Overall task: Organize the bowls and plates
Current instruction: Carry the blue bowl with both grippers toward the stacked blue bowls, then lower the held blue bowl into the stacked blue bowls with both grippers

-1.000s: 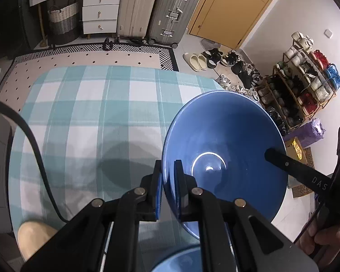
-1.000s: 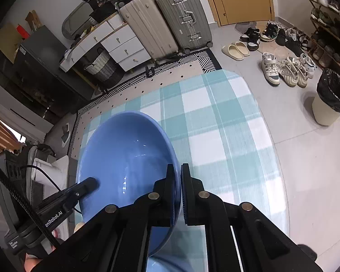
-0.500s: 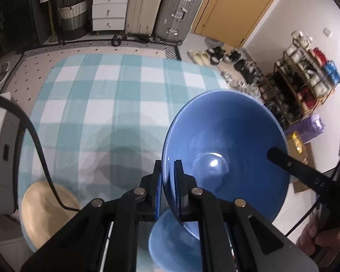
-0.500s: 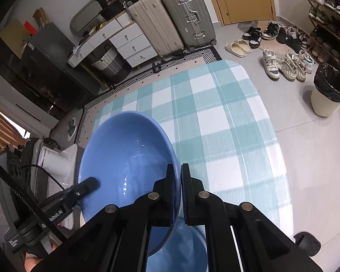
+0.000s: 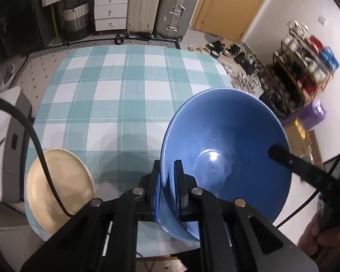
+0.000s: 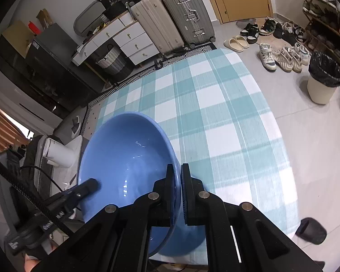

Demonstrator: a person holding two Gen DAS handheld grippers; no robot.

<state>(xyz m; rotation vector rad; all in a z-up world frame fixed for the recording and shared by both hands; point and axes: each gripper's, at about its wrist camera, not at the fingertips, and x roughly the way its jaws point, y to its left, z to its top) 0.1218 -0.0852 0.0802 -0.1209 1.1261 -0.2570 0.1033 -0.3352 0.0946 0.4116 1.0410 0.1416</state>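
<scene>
A large blue bowl (image 5: 226,149) (image 6: 129,158) hangs tilted above the teal checked table (image 5: 124,90) (image 6: 215,113), held from both sides. My left gripper (image 5: 167,176) is shut on its left rim. My right gripper (image 6: 178,181) is shut on the opposite rim. Each view shows the other gripper's fingers (image 5: 283,156) (image 6: 88,184) on the far rim. Under the bowl, at the table's near edge, part of a second blue dish (image 5: 170,225) (image 6: 188,238) shows. A cream plate (image 5: 59,188) lies at the near left of the table.
A black cable (image 5: 34,136) crosses in front of the cream plate. Beyond the table stand suitcases (image 5: 161,6), a white drawer unit (image 5: 110,11) and a basket. On the floor to the right are shoes, a shoe rack (image 5: 306,68) and a lined bin (image 6: 321,83).
Both grippers have carried the blue bowl back toward the table's near edge. The cream plate and the second blue dish underneath have come further into view.
</scene>
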